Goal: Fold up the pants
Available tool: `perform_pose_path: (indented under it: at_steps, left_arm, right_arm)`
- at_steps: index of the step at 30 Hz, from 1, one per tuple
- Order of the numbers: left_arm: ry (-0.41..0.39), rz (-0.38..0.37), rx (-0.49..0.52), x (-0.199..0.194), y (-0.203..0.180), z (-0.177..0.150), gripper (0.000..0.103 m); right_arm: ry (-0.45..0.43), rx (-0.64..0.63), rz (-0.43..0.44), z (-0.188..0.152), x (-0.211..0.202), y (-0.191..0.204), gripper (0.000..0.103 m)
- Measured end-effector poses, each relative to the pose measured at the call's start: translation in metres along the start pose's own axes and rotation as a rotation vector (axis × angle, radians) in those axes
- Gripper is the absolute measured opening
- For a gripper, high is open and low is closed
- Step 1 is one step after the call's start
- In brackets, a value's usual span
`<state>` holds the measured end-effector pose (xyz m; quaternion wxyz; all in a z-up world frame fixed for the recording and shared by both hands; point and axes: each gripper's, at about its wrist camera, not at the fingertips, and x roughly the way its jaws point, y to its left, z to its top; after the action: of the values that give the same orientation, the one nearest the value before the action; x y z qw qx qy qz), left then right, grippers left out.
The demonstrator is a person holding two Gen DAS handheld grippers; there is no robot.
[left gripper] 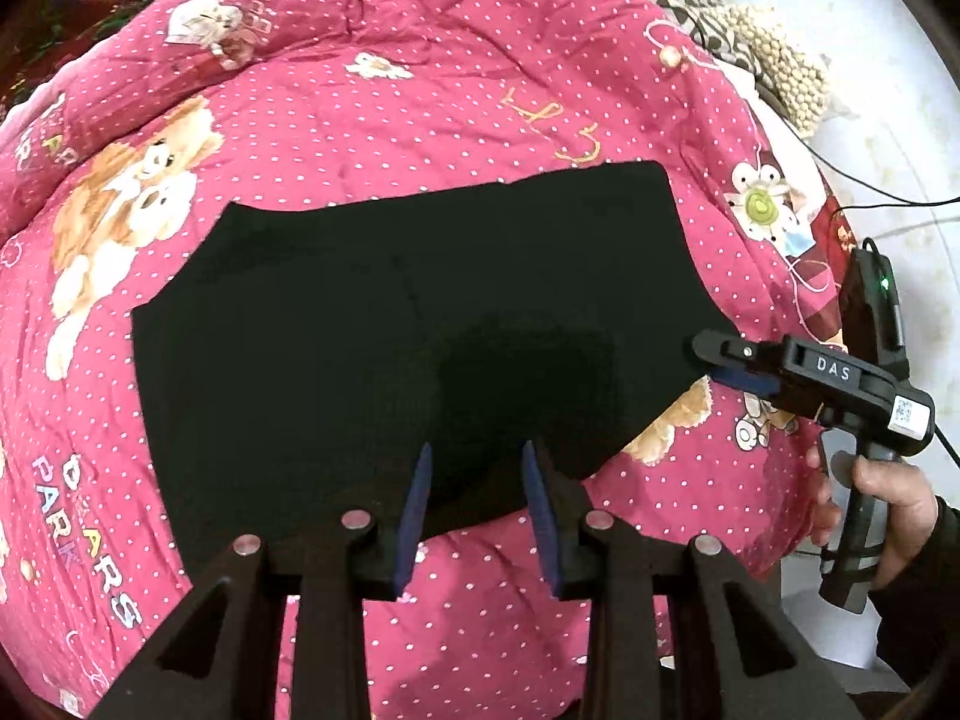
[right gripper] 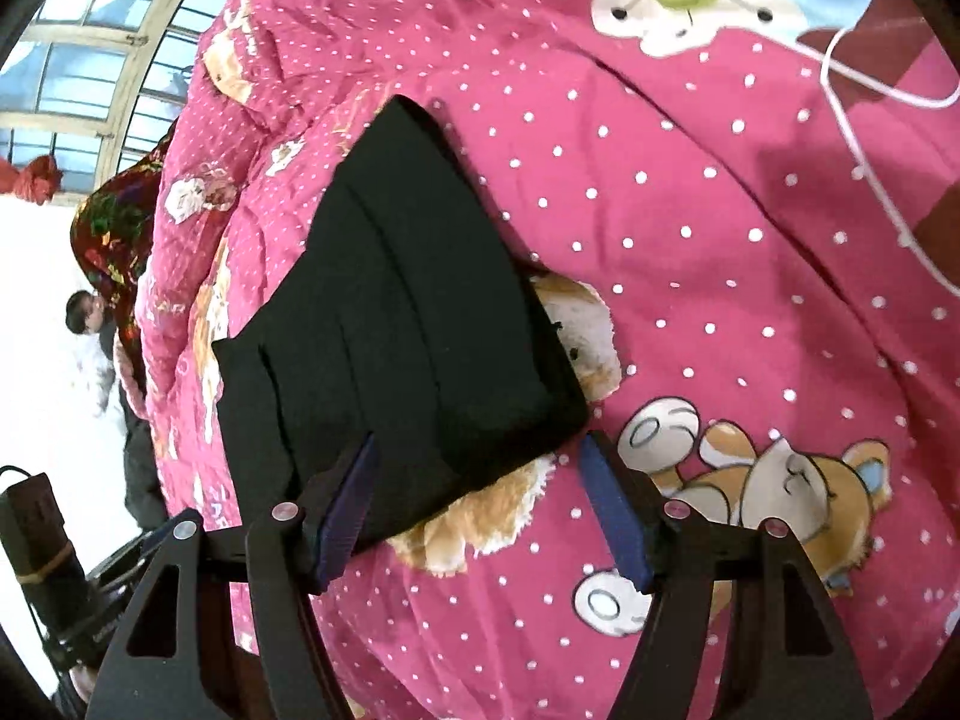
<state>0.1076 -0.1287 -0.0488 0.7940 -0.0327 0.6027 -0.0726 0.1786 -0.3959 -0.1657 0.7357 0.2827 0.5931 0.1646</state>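
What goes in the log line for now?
folded black fabric pants flat on pink dotted quilt | left gripper open | right gripper open

A pink polka-dot quilt (left gripper: 456,90) with bear prints lies near a window (right gripper: 102,30).

Left wrist view: looks down from near edge over black pants (left gripper: 414,324) on pink quilt (left gripper: 360,108). Right wrist view: close, low, from the pants' (right gripper: 402,324) right corner, facing leftward. Shared: pants, quilt (right gripper: 720,240).
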Motion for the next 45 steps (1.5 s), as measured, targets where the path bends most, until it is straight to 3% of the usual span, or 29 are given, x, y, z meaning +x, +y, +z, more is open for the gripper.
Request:
perform_pose_path:
  at_steps: [9, 13, 20, 24, 28, 38, 45]
  left_arm:
    - [0.045, 0.013, -0.009, 0.014, -0.002, 0.005, 0.034]
    - [0.046, 0.019, -0.033, 0.012, 0.004, 0.004, 0.034]
    - [0.046, 0.038, -0.056, 0.006, 0.014, -0.003, 0.034]
    - [0.047, 0.05, -0.084, 0.003, 0.02, -0.01, 0.034]
    - [0.035, 0.05, -0.112, 0.0, 0.027, -0.015, 0.034]
    - [-0.006, 0.034, -0.167, -0.01, 0.049, -0.022, 0.034]
    - [-0.05, 0.008, -0.239, -0.019, 0.085, -0.035, 0.034]
  right_arm:
    - [0.042, 0.038, 0.029, 0.018, 0.011, -0.008, 0.068]
    - [0.031, 0.045, 0.065, 0.018, -0.002, -0.008, 0.048]
    - [0.091, 0.043, 0.088, 0.028, 0.021, -0.019, 0.045]
    - [0.104, -0.022, 0.047, 0.034, 0.023, -0.005, 0.046]
    - [0.067, -0.059, 0.06, 0.03, 0.004, 0.007, 0.023]
    - [0.003, -0.161, 0.115, 0.027, -0.025, 0.064, 0.02]
    - [-0.005, -0.285, 0.118, 0.016, -0.026, 0.132, 0.019]
